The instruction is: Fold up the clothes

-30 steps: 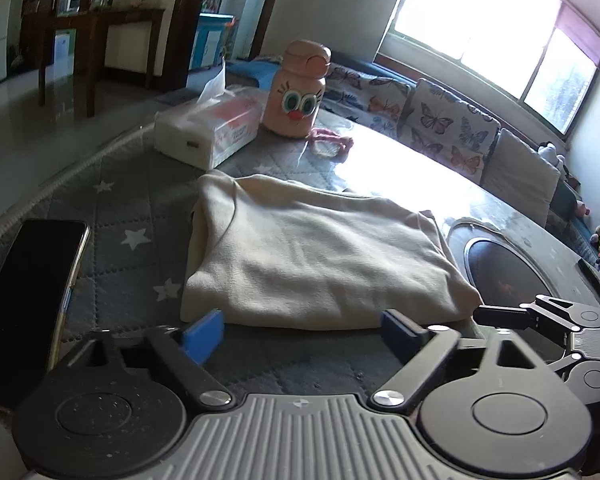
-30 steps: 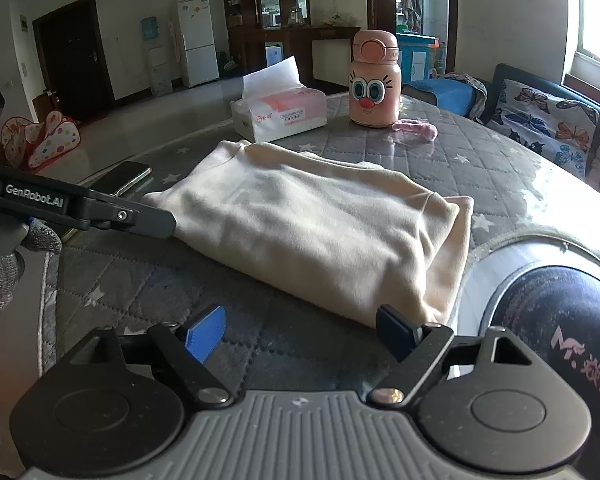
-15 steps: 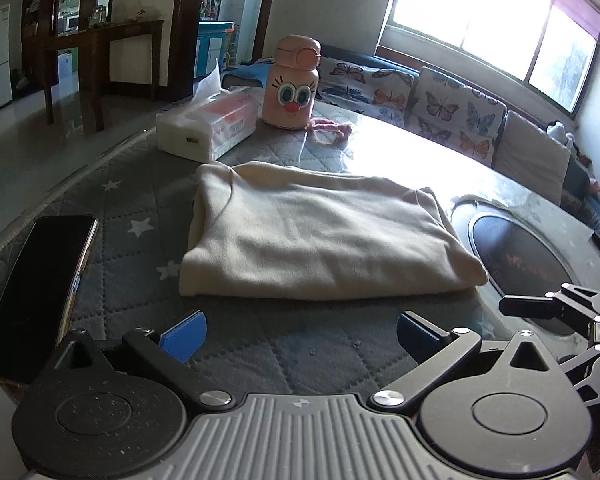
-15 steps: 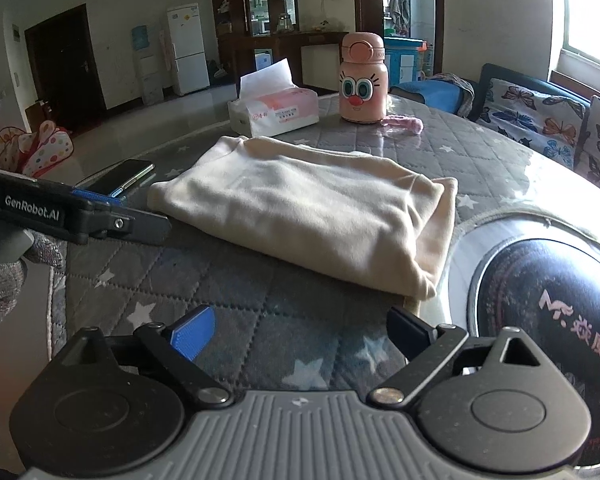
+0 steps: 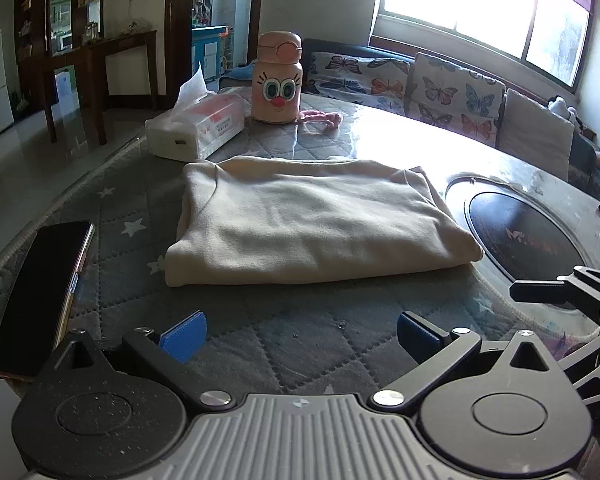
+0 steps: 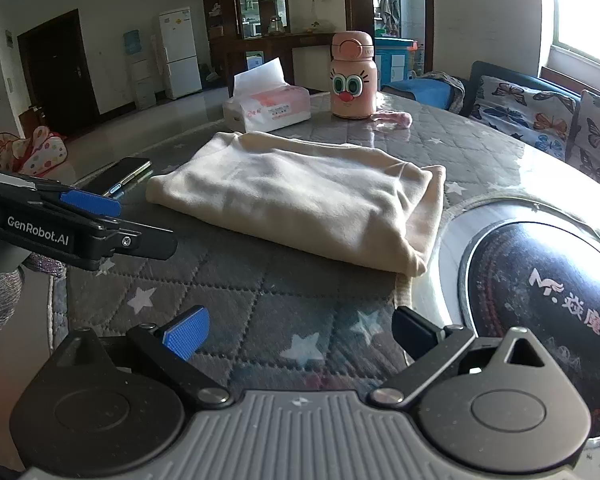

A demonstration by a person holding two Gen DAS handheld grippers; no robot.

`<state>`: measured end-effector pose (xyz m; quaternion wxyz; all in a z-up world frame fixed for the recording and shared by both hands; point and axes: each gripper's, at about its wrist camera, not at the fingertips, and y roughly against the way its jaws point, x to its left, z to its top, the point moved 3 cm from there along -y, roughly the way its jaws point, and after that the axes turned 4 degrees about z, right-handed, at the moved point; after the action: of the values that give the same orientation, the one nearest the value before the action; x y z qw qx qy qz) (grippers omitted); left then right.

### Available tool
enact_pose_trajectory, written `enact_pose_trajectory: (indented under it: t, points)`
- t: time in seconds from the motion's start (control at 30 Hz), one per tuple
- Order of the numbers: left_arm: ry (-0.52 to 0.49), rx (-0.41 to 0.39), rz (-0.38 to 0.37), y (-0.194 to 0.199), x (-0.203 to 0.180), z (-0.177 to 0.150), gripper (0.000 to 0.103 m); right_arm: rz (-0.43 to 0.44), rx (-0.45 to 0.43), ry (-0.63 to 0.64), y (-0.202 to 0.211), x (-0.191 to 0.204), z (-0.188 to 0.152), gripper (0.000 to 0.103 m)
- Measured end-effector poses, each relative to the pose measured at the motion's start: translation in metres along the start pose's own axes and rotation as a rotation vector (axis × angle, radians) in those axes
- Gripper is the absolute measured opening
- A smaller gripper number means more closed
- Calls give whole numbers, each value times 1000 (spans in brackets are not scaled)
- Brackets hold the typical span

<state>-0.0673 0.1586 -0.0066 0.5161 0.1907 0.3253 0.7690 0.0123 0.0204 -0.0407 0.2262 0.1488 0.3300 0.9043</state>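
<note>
Phone (image 5: 40,296), tissue pack (image 5: 196,130), pink bottle (image 5: 278,78) on table (image 5: 284,332).

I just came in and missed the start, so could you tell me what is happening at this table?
A person is folding clothes with a hand-held gripper in each hand. The cream garment lies folded on the grey star-patterned table cover, and neither gripper touches it. The left hand-held gripper is open and empty. The right hand-held gripper is opening, with nothing between its jaws. A phone, tissue pack and pink bottle sit nearby.

near edge: bare mat (image 5: 300,344) | left: phone (image 5: 40,292) | behind: tissue box (image 5: 198,126), bottle (image 5: 277,78)
</note>
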Motion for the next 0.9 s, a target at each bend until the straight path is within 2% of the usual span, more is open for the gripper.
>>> enact_pose_trajectory:
  t: [0.9]
  points:
    - [-16, 3, 22, 1, 0, -7, 103, -36, 18, -17, -8, 5, -4, 103]
